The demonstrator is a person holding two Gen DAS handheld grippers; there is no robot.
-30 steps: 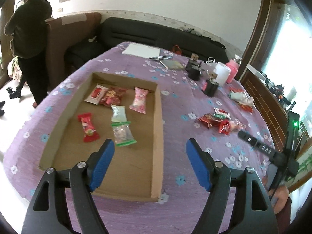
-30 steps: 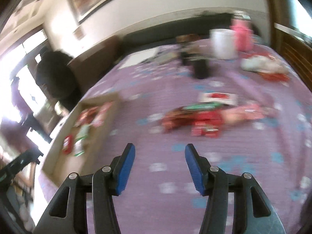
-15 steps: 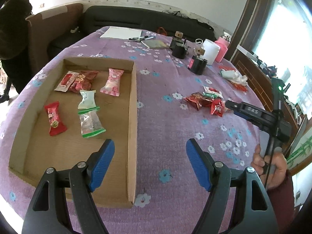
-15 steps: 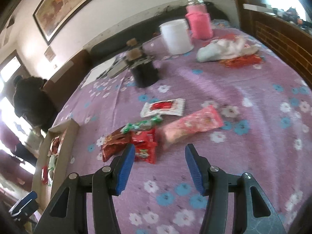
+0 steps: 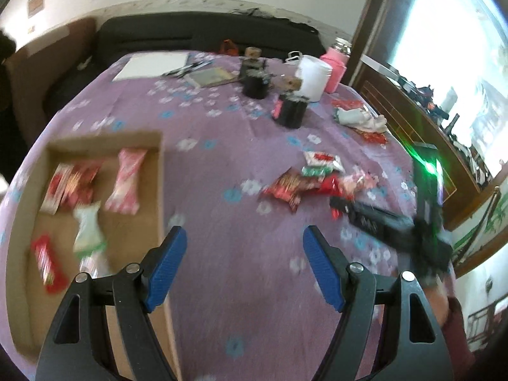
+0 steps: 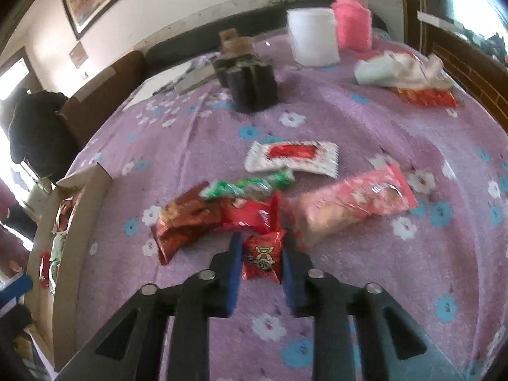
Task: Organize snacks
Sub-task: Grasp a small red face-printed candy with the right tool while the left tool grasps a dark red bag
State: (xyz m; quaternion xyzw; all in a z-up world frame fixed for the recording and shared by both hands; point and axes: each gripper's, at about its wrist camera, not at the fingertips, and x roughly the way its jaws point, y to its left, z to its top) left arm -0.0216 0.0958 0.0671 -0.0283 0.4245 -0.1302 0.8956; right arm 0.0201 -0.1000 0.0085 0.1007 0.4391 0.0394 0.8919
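Note:
A cardboard tray [image 5: 160, 190] at the left holds several snack packets, among them a pink one [image 5: 125, 179] and a red one [image 5: 47, 262]. A pile of loose snacks [image 5: 304, 181] lies on the purple flowered cloth. My right gripper [image 6: 261, 262] is shut on a small red snack packet [image 6: 263, 258] at the near edge of the pile, beside a brown packet [image 6: 182, 219], a green one [image 6: 250, 185], a pink one [image 6: 352, 203] and a white-and-red one [image 6: 293, 155]. My left gripper [image 5: 244, 266] is open and empty above the cloth, right of the tray.
Two black holders [image 5: 290, 109], a white container [image 5: 312, 77] and a pink bottle [image 5: 335, 66] stand at the back. Crumpled wrappers [image 6: 400, 70] lie at the far right. Paper and a notebook [image 5: 209, 76] lie at the far side. A sofa runs behind the table.
My right gripper has come down to the snack pile and closed on the small red packet. My left gripper has swung right, away from the tray, still open.

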